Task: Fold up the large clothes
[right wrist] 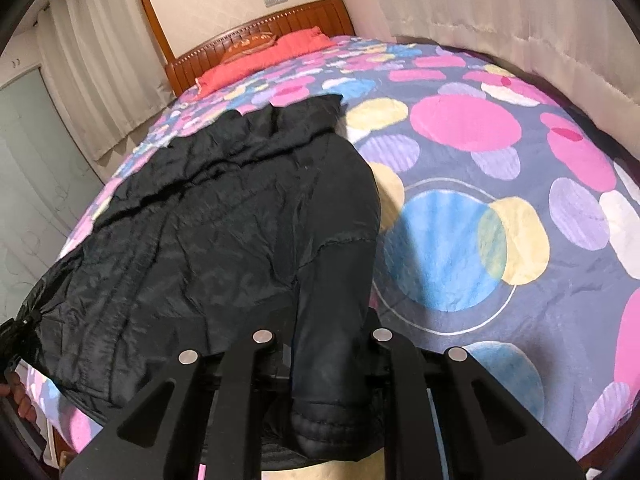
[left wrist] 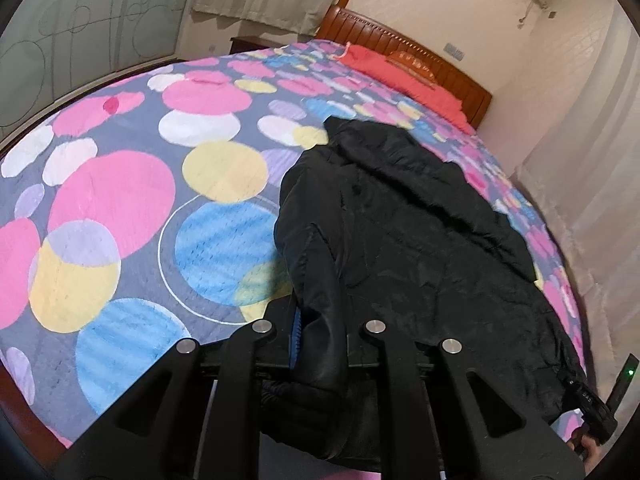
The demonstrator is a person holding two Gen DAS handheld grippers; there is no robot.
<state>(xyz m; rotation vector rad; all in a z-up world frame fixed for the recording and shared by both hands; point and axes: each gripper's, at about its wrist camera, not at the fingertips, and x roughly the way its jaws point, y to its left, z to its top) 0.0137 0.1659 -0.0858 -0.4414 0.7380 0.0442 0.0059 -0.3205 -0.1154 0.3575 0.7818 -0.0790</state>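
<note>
so, starting on the left: the left gripper (left wrist: 320, 320) is clamped on the near left corner of the black jacket (left wrist: 420, 240), with a thick fold of the hem bunched between its fingers and spilling back toward the camera. beside it the bedspread (left wrist: 120, 220), dotted with pink, blue and yellow circles, lies bare out to the bed's left edge. the jacket lies lengthwise on the bed, hem toward the foot and collar toward the wooden headboard (left wrist: 420, 52), where a red pillow (left wrist: 400, 76) lies. its body is mostly flat but creased, with a fold or flap running diagonally across the upper part.

moving right, the right gripper (right wrist: 326, 340) is likewise closed on the near right corner of the jacket (right wrist: 200, 220), cloth pinched between its fingers and hanging down past them. to its right the bedspread (right wrist: 500, 220) is bare again.

judging from this, the step in hand is the hem grasp: both near corners are held and the far end rests on the bed. the next move probably calls for lifting both corners together, keeping them level and evenly spaced, and carrying the hem up toward the collar so the jacket halves without the slippery padded fabric sliding or twisting.
</note>
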